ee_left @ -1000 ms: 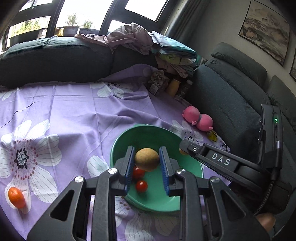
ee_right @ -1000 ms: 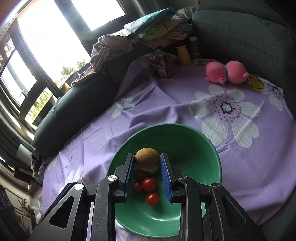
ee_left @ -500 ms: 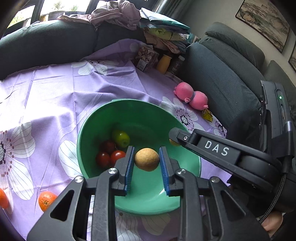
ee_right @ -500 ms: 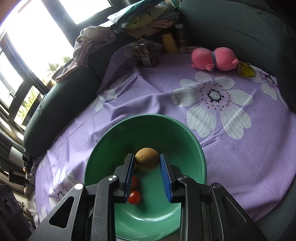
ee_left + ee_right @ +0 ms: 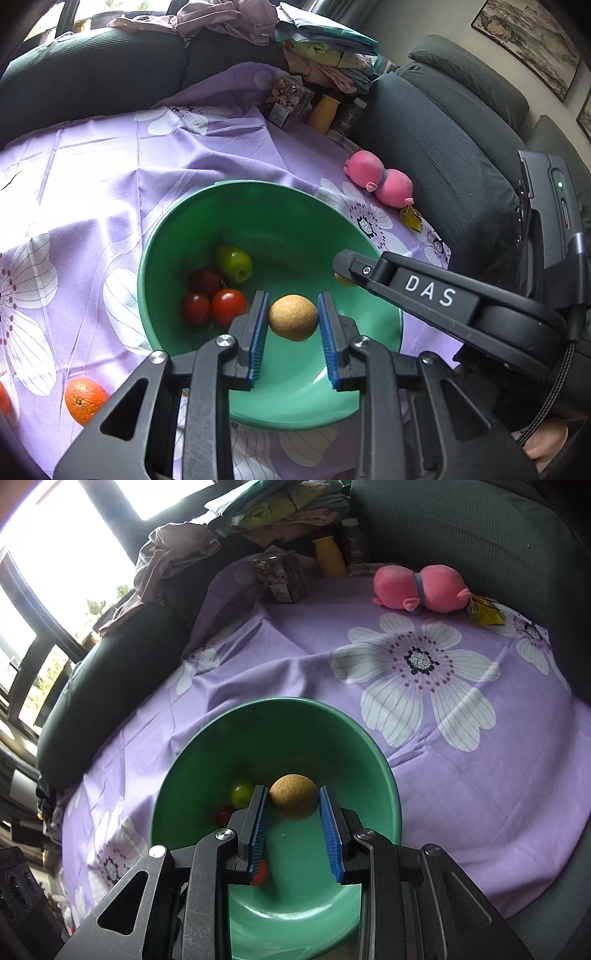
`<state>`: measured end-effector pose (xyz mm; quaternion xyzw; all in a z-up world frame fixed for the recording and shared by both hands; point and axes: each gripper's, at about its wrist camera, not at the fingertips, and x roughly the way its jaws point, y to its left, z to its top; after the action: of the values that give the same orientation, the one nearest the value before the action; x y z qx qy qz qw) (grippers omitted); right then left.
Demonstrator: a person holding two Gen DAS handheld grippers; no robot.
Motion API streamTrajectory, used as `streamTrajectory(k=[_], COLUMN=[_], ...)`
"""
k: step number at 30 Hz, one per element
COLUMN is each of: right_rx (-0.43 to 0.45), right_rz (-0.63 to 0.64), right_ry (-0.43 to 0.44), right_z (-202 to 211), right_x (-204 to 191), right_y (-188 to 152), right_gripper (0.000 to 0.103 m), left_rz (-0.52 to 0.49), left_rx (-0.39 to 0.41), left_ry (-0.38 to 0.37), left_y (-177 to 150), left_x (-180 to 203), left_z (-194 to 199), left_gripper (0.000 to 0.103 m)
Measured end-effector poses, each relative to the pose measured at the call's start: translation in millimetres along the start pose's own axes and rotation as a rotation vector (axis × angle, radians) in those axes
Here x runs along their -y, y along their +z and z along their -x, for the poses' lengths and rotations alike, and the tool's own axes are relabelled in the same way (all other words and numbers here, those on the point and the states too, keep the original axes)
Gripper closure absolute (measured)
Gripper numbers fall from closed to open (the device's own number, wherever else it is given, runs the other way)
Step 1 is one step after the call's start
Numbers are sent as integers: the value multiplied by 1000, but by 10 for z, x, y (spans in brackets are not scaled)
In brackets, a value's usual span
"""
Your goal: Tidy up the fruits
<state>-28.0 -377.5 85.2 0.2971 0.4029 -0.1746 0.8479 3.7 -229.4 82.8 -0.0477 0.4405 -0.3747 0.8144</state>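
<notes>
A green bowl (image 5: pixel 147 258) stands on the purple flowered cloth (image 5: pixel 110 166). It holds a green fruit (image 5: pixel 234 263) and three red tomatoes (image 5: pixel 229 306). My left gripper (image 5: pixel 293 321) is shut on a round brown fruit (image 5: pixel 293 322), hanging over the bowl's near side. In the right wrist view my right gripper (image 5: pixel 293 801) is shut on a second round brown fruit (image 5: pixel 293 795) above the same bowl (image 5: pixel 280 701), with the green fruit (image 5: pixel 242 792) and a tomato (image 5: pixel 223 814) partly hidden by its fingers. Its black finger (image 5: pixel 369 271) reaches in from the right in the left wrist view.
An orange (image 5: pixel 85 399) lies on the cloth left of the bowl. A pink plush toy (image 5: pixel 380 181) lies at the right by the dark sofa (image 5: pixel 443 129). A yellow bottle (image 5: pixel 325 112), a snack box (image 5: pixel 288 101) and heaped clothes (image 5: pixel 314 48) sit at the back.
Both grippers have sunk and tipped down over the bowl, still holding their brown fruits. The bowl looks nearer, and the green fruit and an orange have come into the left view.
</notes>
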Motion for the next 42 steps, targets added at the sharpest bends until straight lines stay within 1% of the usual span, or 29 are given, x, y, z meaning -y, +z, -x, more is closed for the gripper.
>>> streamTrajectory(k=[12, 21, 23, 27, 30, 31, 32, 33, 34, 37, 38, 40, 42], right_rx=[-17, -23, -17, 5, 21, 25, 29, 30, 30, 27, 23, 14, -2], right_rz=[10, 15, 12, 29, 47, 56, 65, 72, 78, 112, 127, 164, 210], right_ry=[-12, -23, -12, 14, 46, 56, 66, 75, 81, 107, 121, 165, 223], right_z=[-43, -62, -49, 0, 53, 69, 84, 93, 98, 113, 122, 140, 155], right_x=[-23, -19, -23, -76, -140, -172, -196, -225, -258, -400, -460, -589, -750], right_y=[-4, -6, -4, -5, -15, -20, -24, -27, -31, -66, -85, -128, -189], right_gripper=[72, 72, 73, 73, 73, 71, 69, 69, 68, 67, 67, 67, 67], left_rz=[5, 8, 14, 4, -13, -4, 11, 33, 57, 131, 159, 221, 287], left_rx=[-19, -21, -15, 6, 59, 82, 102, 124, 148, 222, 242, 266, 276], left_ry=[-6, 9, 13, 32, 62, 74, 91, 114, 144, 271, 315, 394, 446], left_y=[-7, -11, -11, -29, -73, -94, -116, -132, -153, -241, -277, -356, -445], left_x=[-6, -12, -25, -72, -158, -215, -292, -381, -472, -776, -882, -1109, -1339], left_z=[-48, -49, -15, 157, 415, 523, 631, 748, 864, 1236, 1348, 1541, 1689], left_gripper=[76, 76, 76, 62, 61, 60, 57, 54, 53, 49, 46, 44, 43])
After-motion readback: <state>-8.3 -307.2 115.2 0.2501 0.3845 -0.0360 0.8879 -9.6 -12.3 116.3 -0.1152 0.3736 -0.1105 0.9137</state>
